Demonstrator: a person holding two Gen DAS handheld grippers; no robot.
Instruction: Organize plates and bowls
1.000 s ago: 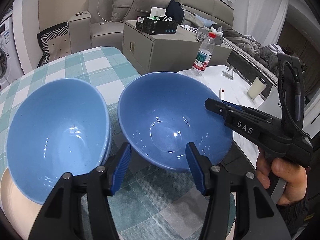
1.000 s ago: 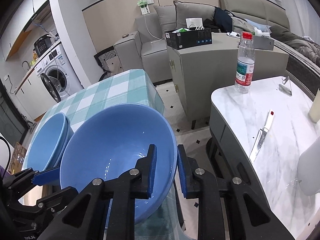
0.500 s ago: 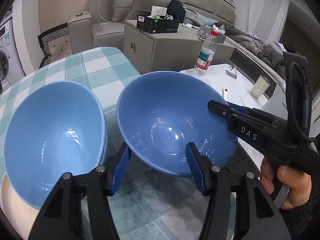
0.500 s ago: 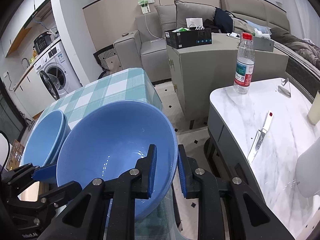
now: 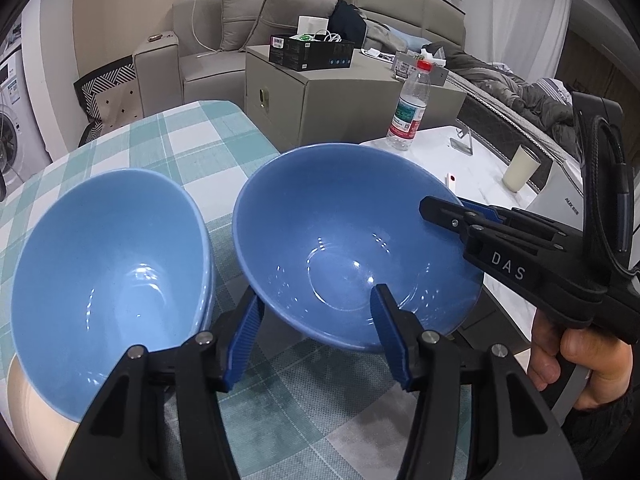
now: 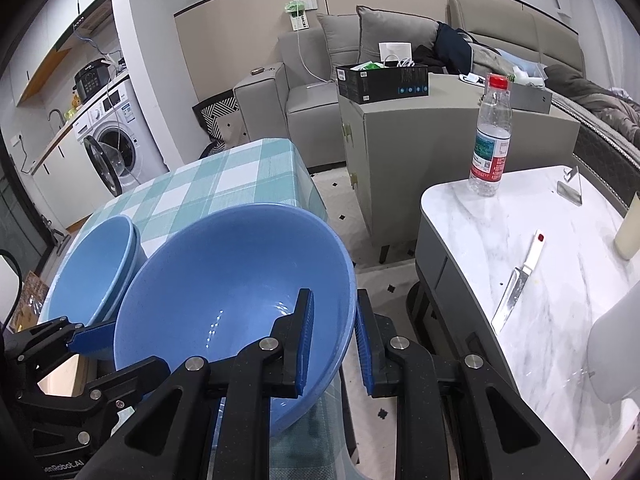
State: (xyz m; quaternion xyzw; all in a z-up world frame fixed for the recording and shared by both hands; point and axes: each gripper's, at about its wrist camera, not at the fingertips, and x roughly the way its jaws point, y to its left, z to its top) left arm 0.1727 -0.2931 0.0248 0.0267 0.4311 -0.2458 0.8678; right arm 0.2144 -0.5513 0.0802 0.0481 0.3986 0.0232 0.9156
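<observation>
One blue bowl (image 6: 224,280) clamped by its rim in right tool (image 6: 334,344); left tool (image 5: 316,340) half-open, empty.

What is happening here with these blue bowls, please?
A person is tidying bowls on a checked tablecloth with two handheld grippers. The right gripper has its jaws shut on the rim of a blue bowl, holding it tilted near the table edge. The left gripper waits open in front of that bowl, gripping nothing. Beside it stands a stack of lighter blue bowls.

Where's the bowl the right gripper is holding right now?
Centre of the left wrist view: the held bowl tilts above the checked tablecloth, just right of the stacked bowls.
</observation>
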